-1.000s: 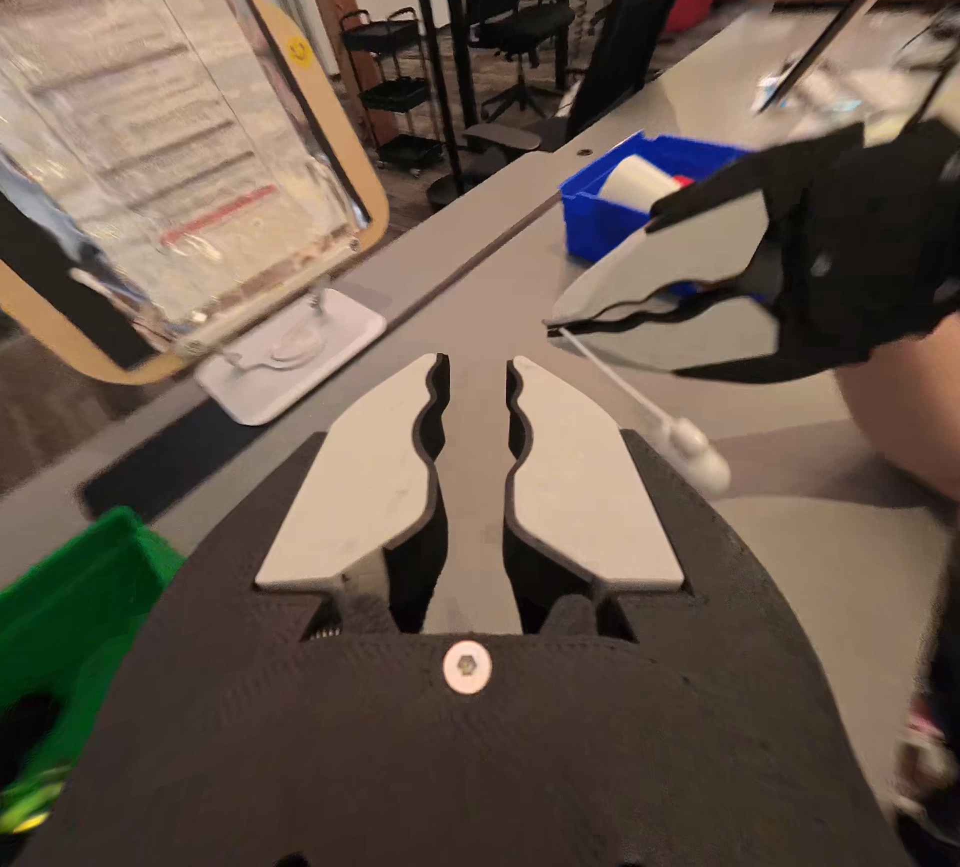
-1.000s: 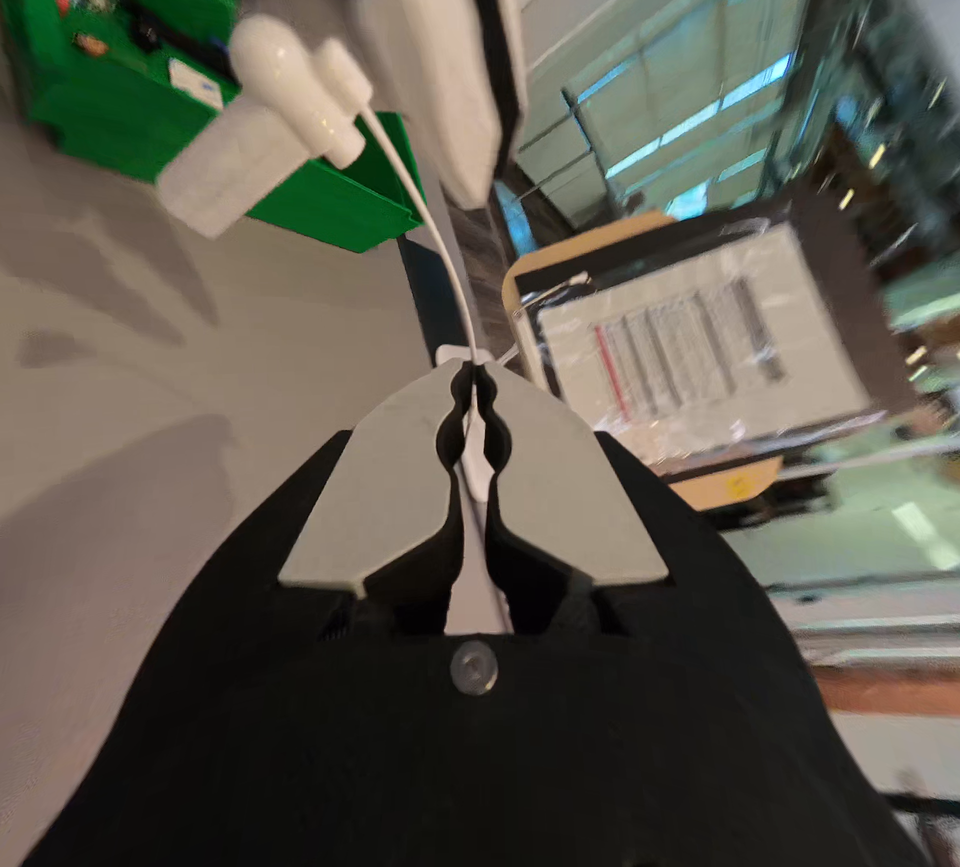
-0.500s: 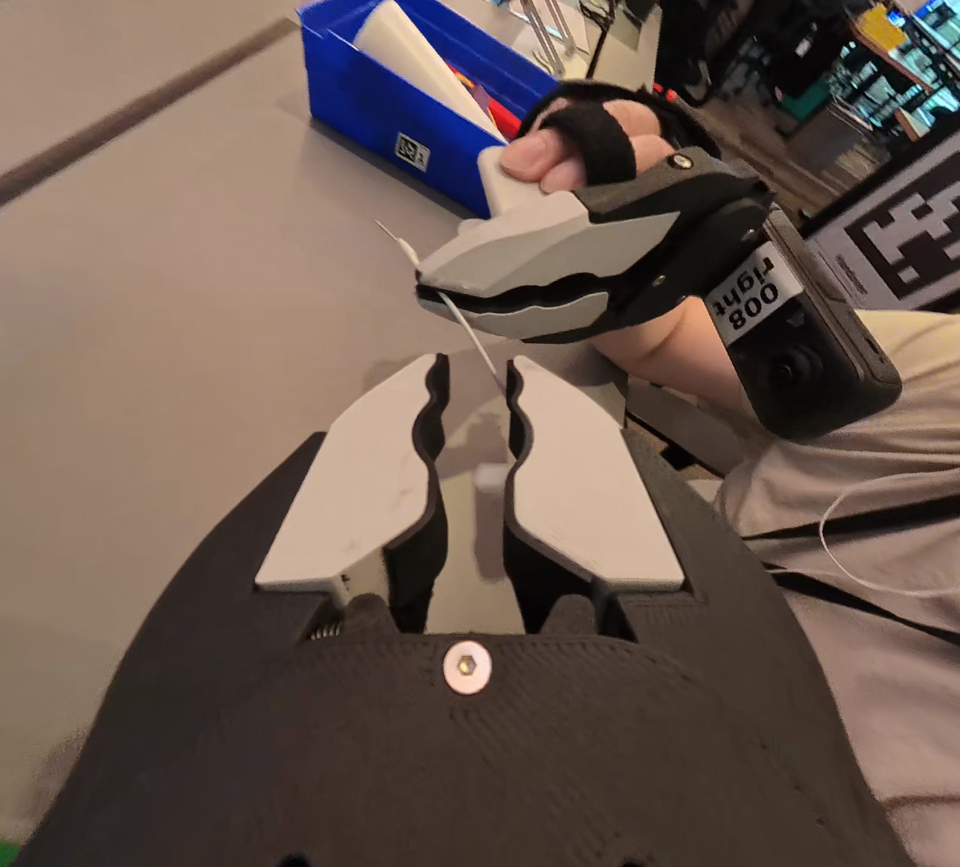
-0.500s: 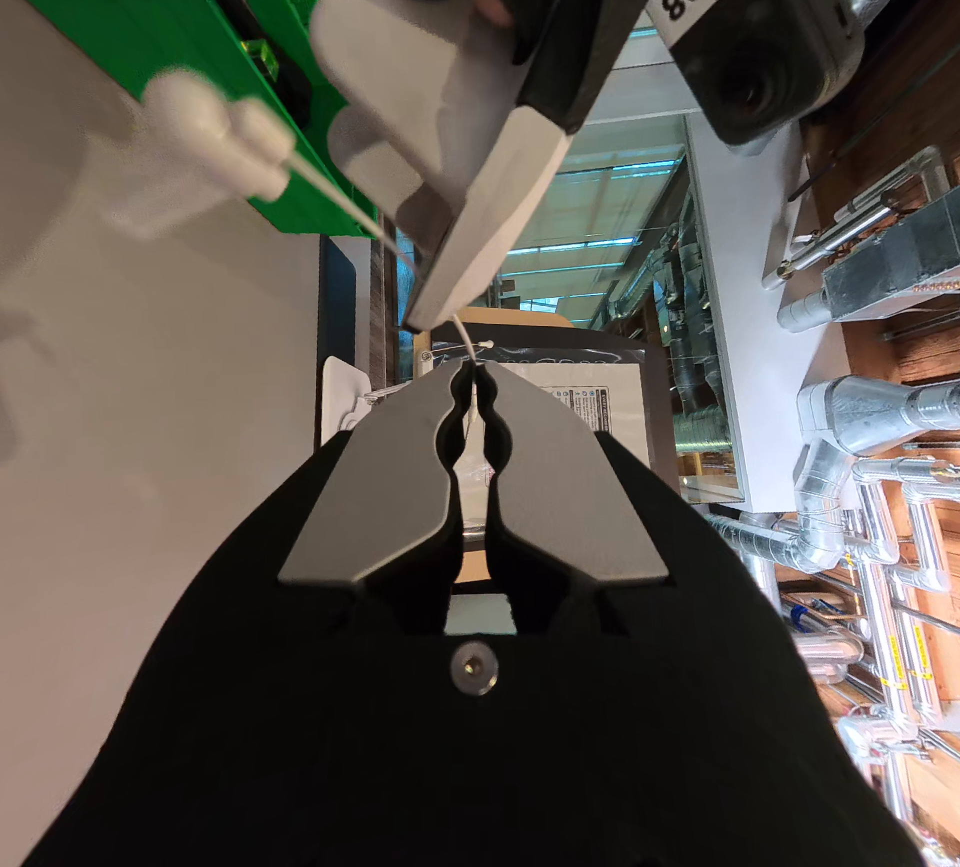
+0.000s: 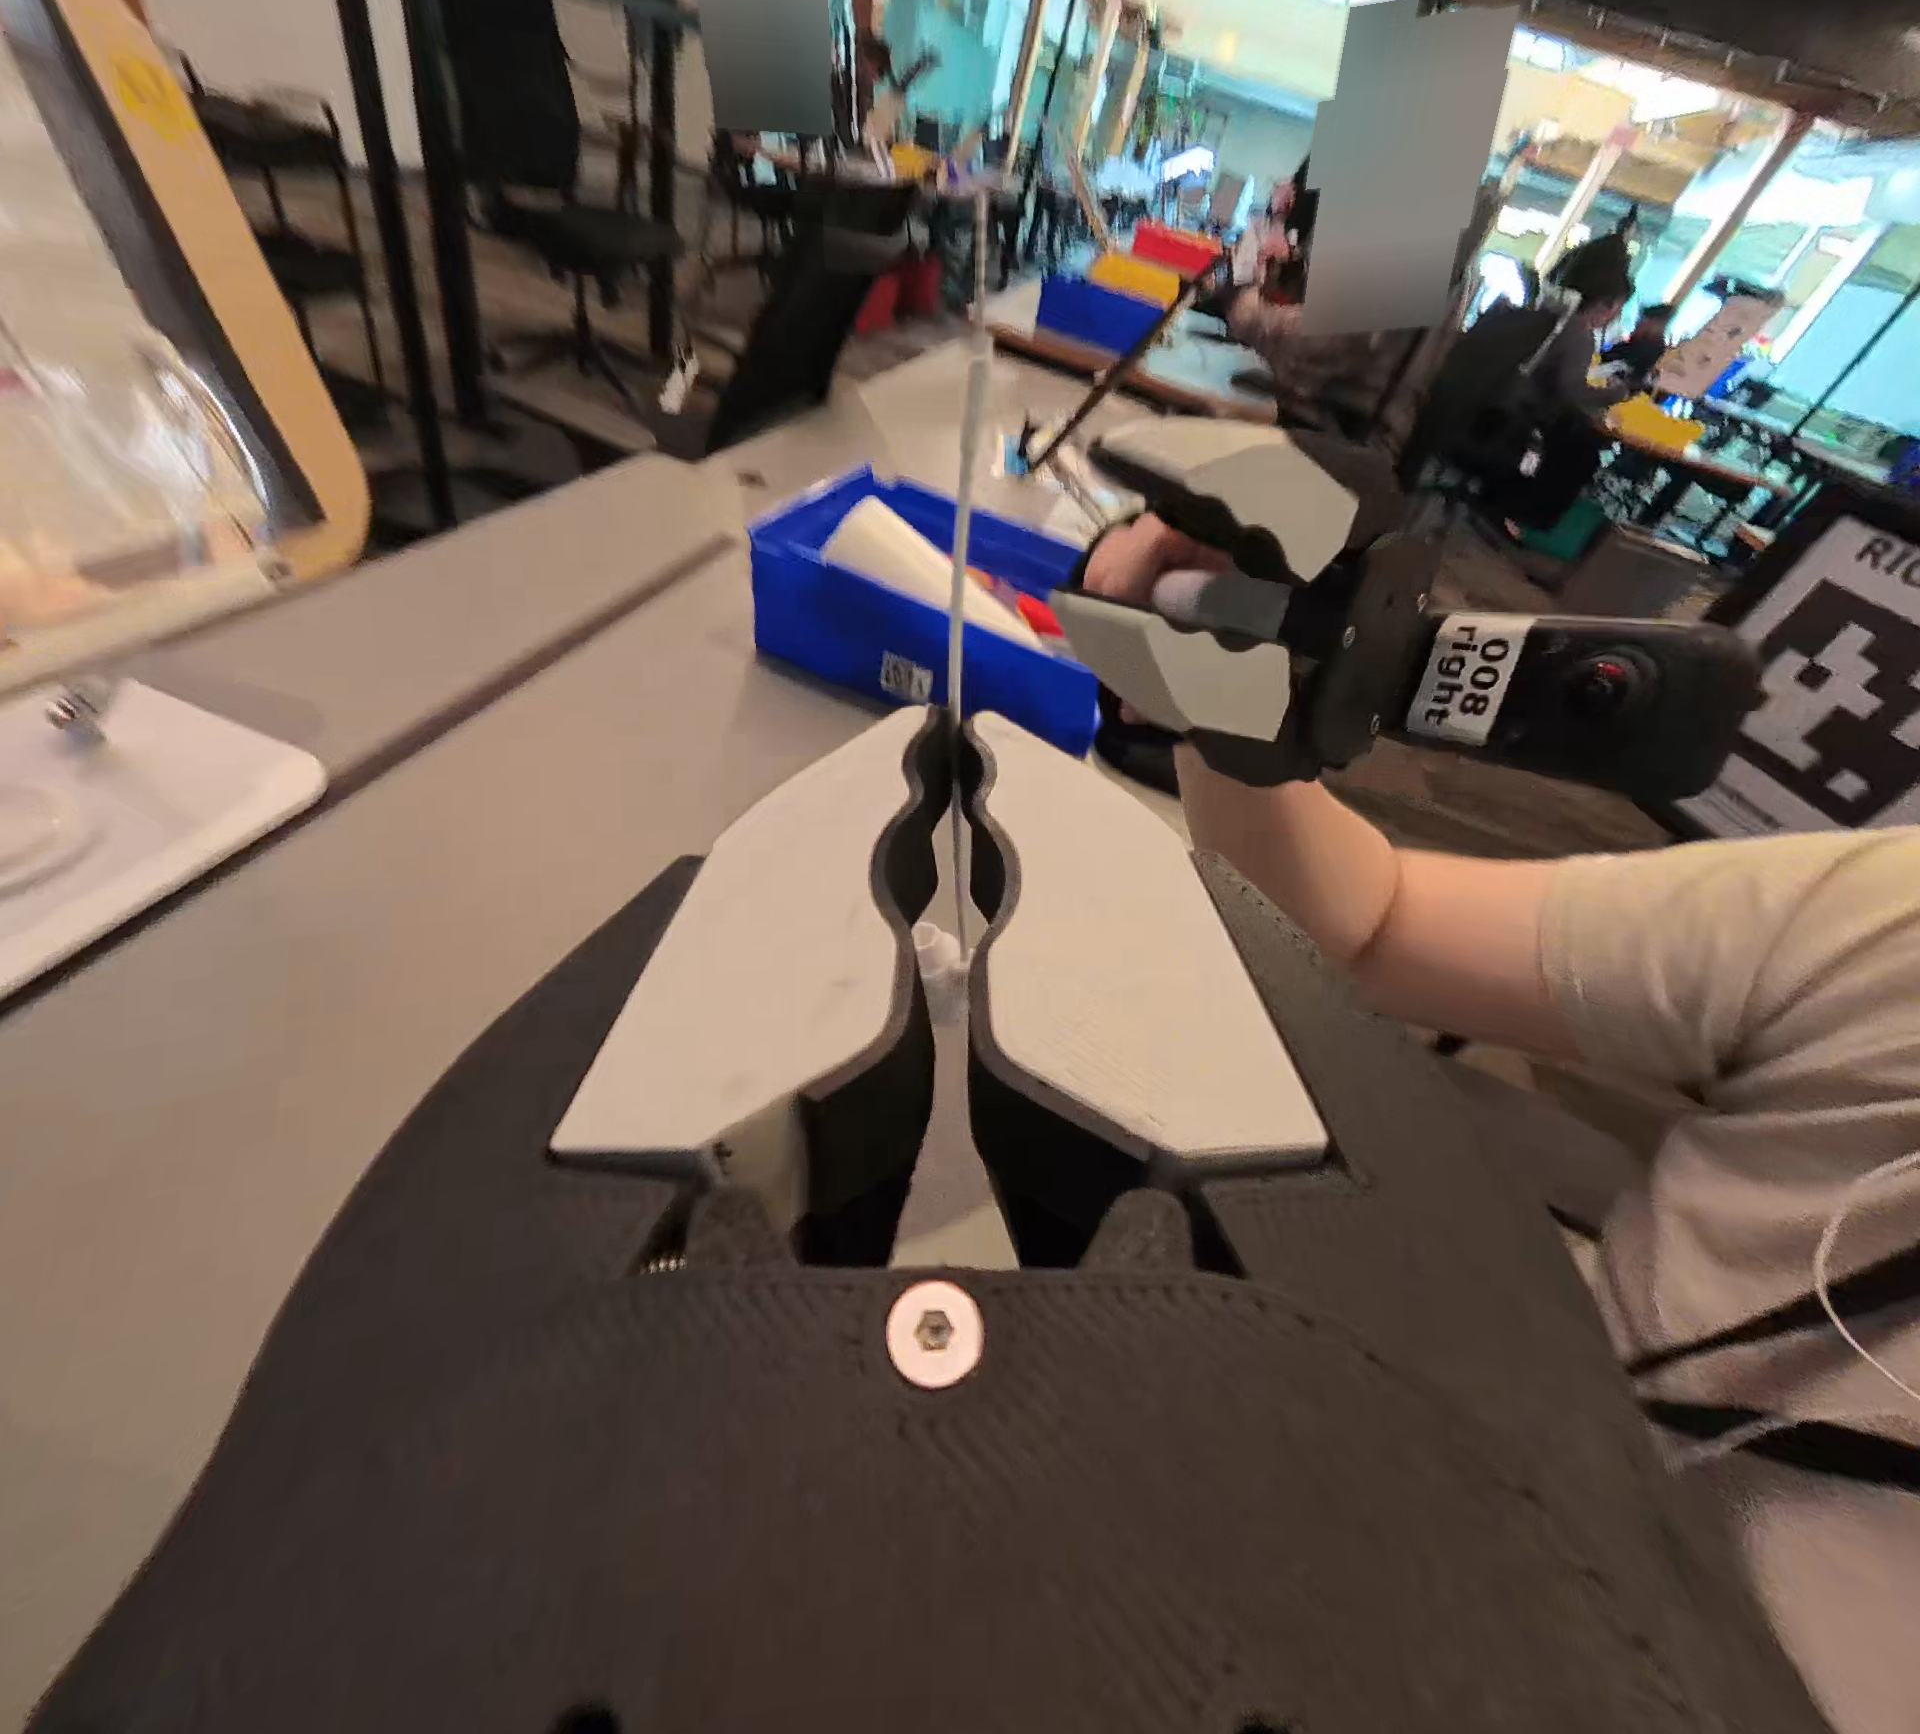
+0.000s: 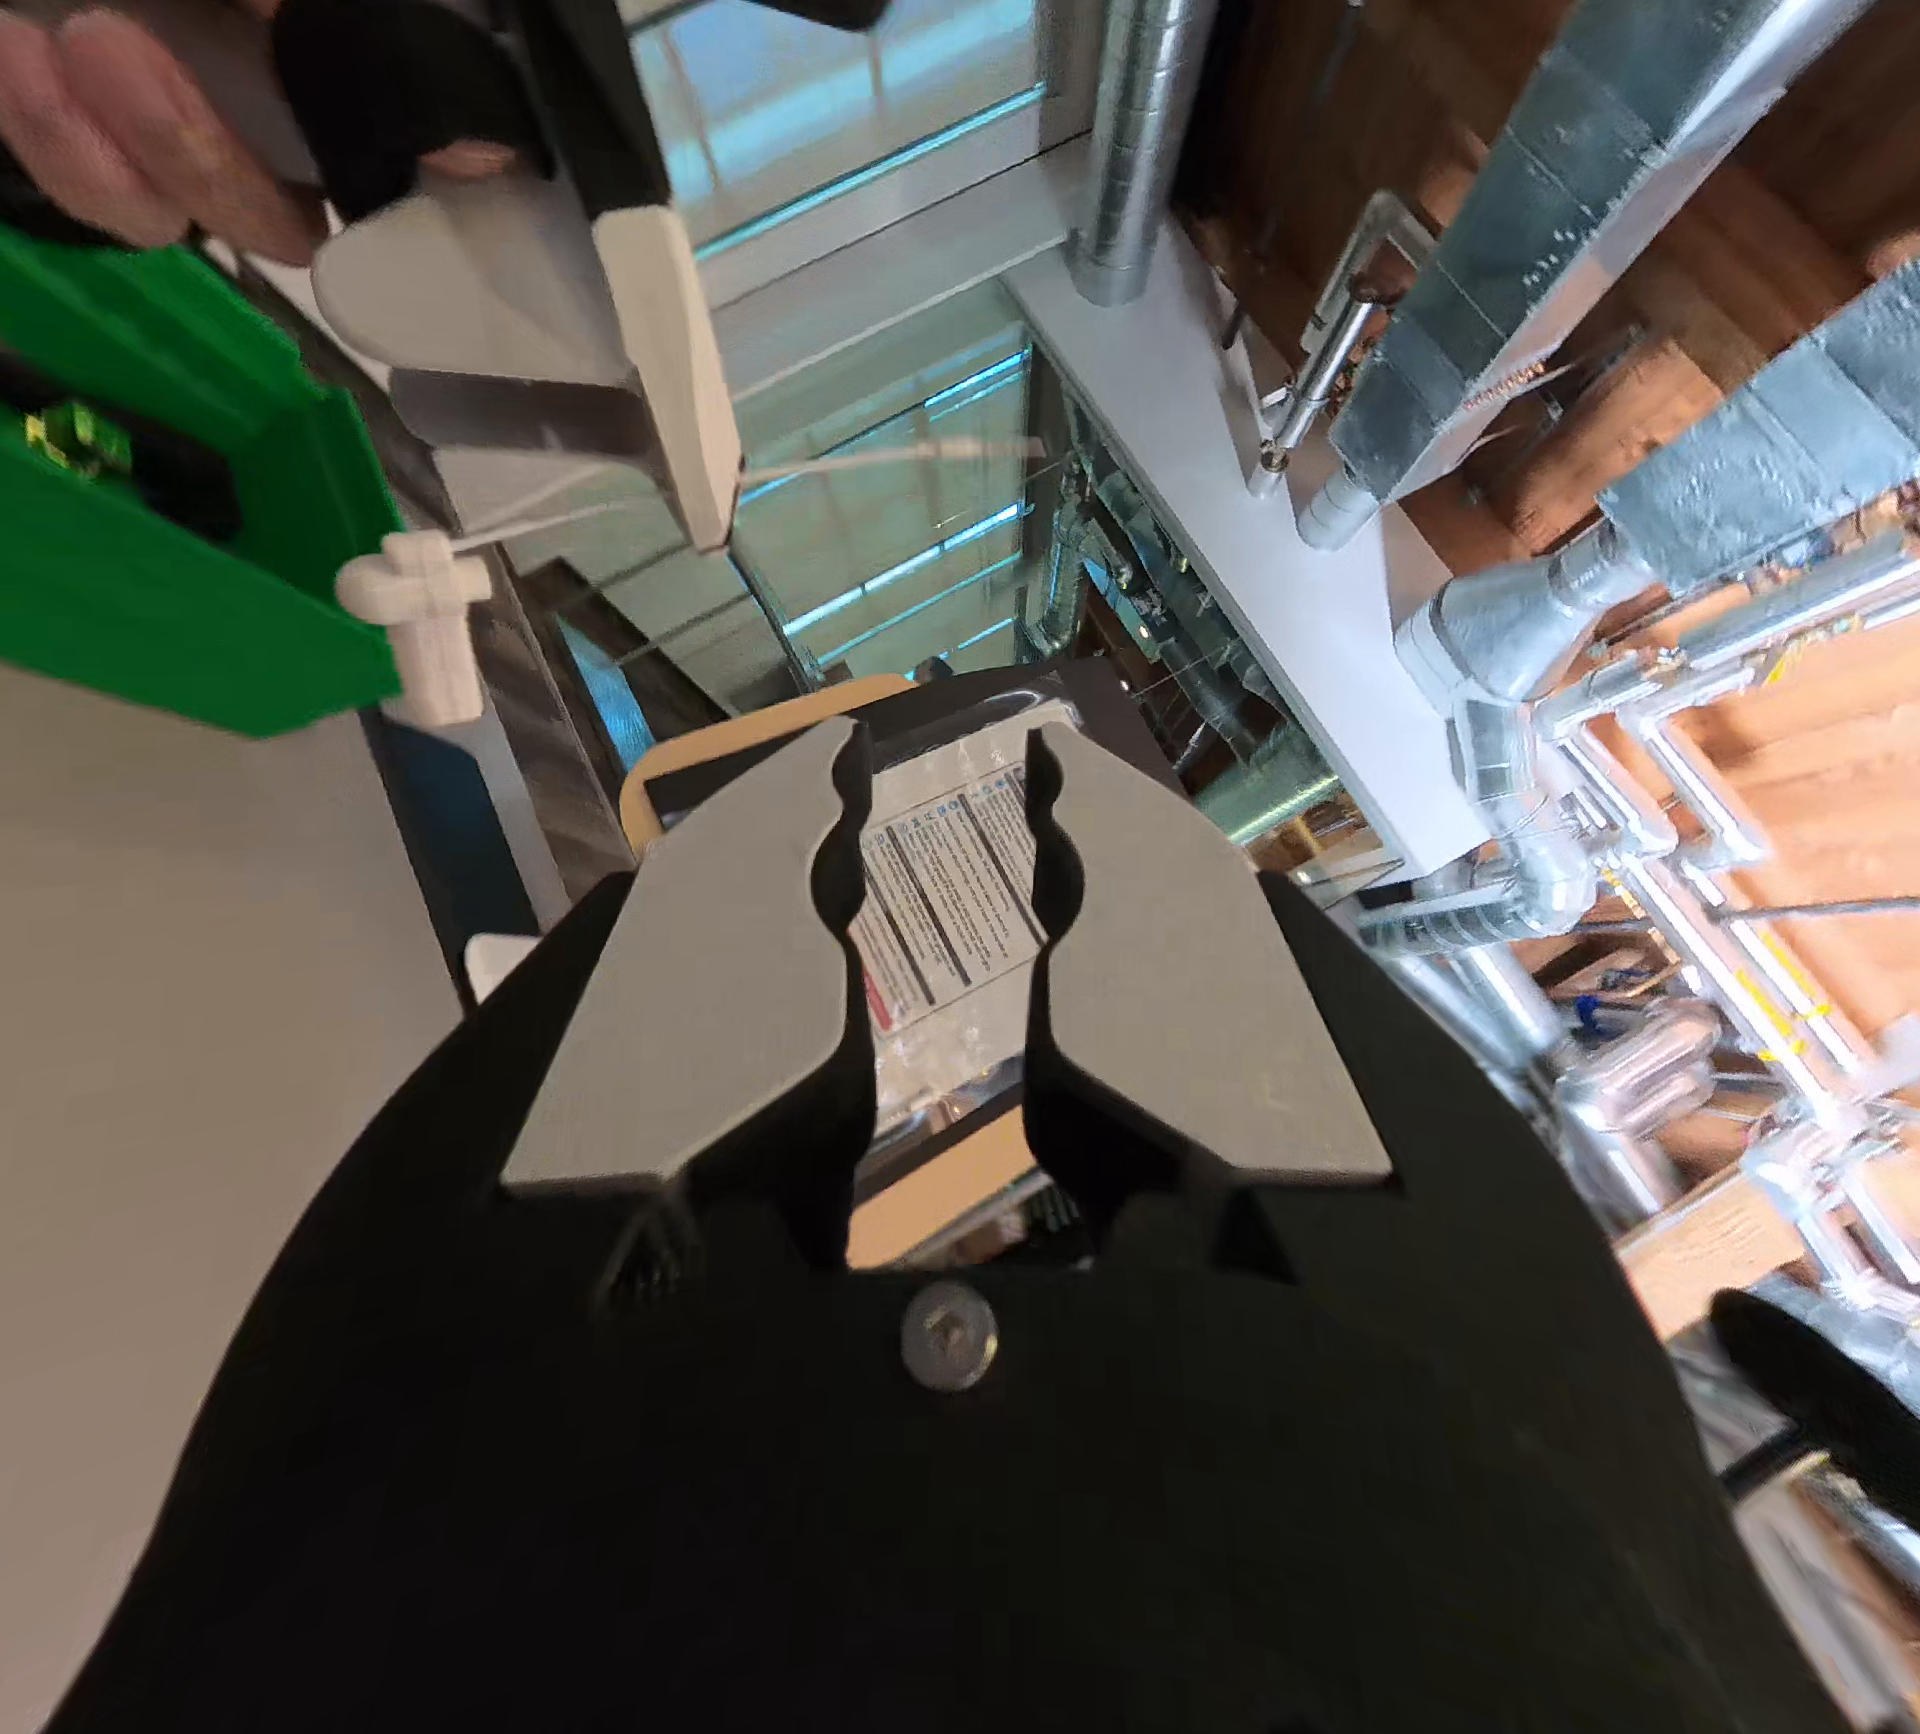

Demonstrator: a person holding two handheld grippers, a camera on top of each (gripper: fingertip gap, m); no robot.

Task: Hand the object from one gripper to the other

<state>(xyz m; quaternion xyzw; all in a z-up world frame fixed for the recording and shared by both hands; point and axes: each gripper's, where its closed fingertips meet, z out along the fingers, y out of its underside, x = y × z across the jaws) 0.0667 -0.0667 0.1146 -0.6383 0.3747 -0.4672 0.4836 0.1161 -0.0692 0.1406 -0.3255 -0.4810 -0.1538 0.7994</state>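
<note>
Item, my left hand-held gripper (image 5: 948,734): clenched on the thin white cable (image 5: 961,562), pinched at the fingertips. The cable runs straight up and away from the tips, and its small white plug end (image 5: 935,952) sits back between the fingers.

Item, my right hand-held gripper (image 6: 943,734): released, fingers apart with nothing between them. In the left wrist view it hangs to the right of the cable, apart from it, above the table (image 5: 312,905).

Item, same cable in the right wrist view: held by the left hand-held gripper at upper left, white plug end (image 6: 421,609) on its near side.

Item, blue bin (image 5: 914,635): on the table behind the cable, holding a white roll.

Item, green bin (image 6: 156,500): at the left edge of the right wrist view.

Item, white base plate (image 5: 135,811): on the table, far left.
</note>
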